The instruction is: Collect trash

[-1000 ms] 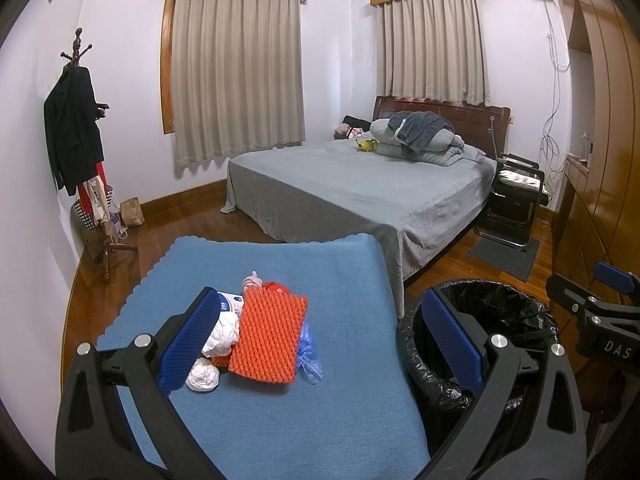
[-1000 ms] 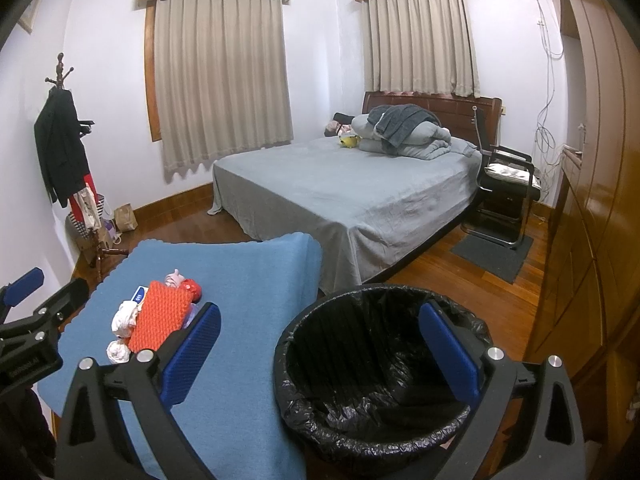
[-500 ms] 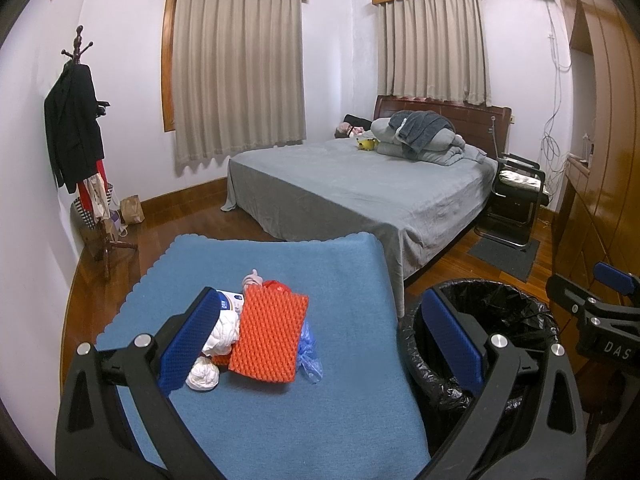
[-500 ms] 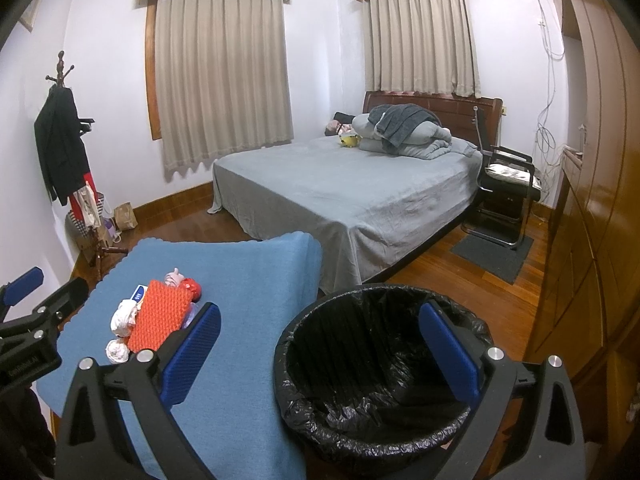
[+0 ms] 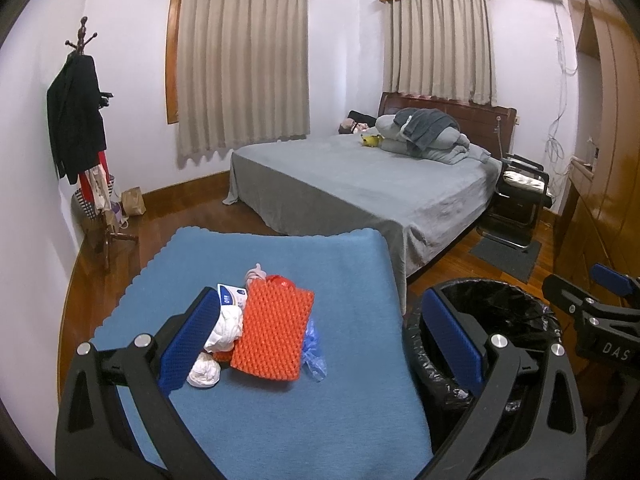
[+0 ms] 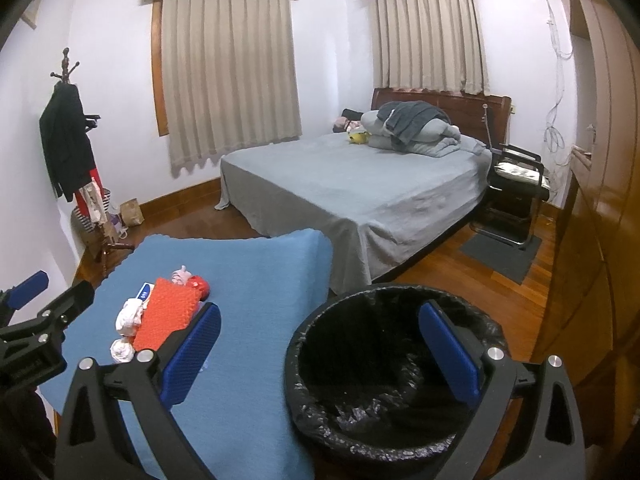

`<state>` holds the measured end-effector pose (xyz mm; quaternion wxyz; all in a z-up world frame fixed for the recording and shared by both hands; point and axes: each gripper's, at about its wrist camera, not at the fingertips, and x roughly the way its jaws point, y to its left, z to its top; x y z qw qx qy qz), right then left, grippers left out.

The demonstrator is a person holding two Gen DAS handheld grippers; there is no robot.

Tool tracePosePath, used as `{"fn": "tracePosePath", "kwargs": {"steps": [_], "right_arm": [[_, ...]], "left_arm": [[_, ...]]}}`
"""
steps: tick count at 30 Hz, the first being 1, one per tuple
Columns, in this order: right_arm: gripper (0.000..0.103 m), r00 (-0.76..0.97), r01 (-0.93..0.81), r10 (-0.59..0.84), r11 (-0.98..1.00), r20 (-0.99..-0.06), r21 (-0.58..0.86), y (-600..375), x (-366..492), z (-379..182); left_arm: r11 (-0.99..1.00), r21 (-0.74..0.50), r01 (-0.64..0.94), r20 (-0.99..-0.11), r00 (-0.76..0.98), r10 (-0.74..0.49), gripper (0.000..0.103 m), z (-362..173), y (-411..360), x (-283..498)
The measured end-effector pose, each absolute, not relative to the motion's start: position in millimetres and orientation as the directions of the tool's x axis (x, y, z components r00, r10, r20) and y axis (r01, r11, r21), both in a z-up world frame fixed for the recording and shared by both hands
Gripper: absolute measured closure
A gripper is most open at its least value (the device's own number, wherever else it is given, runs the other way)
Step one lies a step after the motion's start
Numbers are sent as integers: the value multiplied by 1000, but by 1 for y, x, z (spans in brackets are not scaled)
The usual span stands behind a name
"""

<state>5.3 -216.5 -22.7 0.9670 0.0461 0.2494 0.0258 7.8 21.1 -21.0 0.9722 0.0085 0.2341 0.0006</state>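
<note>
Left wrist view: left gripper [image 5: 320,340] held above the counter [image 5: 280,412], jaws spread wide, nothing between them. A small heap of trash lies near the counter's left side: orange mesh pad [image 5: 274,332] on top, white tissue wads [image 5: 218,344] touching its left edge, blue plastic scrap [image 5: 314,348] at its right, a printed packet [image 5: 232,298] and a red piece [image 5: 276,281] behind. Bin [image 5: 496,312] with black liner stands just beside the counter's right edge. Right gripper [image 5: 596,320] shows at far right.

Right wrist view: right gripper [image 6: 320,356] over the gap between counter [image 6: 248,304] and bin [image 6: 384,380], jaws wide apart, empty. Mesh pad [image 6: 168,314] and tissue [image 6: 126,334] sit left. Bed [image 6: 360,184] behind.
</note>
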Motion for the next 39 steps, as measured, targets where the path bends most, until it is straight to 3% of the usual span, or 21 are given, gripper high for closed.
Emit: {"fn": "tracePosePath", "kwargs": {"steps": [15, 28, 39], "right_arm": [[6, 832, -162, 204, 979, -516, 125, -147, 69, -65], [23, 720, -299, 311, 946, -621, 127, -68, 128, -123], [25, 645, -381, 360, 916, -674, 124, -24, 152, -150]], "left_arm": [[989, 26, -145, -495, 858, 139, 5, -66, 95, 39], [976, 57, -210, -546, 812, 207, 5, -110, 168, 80], [971, 30, -236, -585, 783, 209, 18, -129, 195, 94]]}}
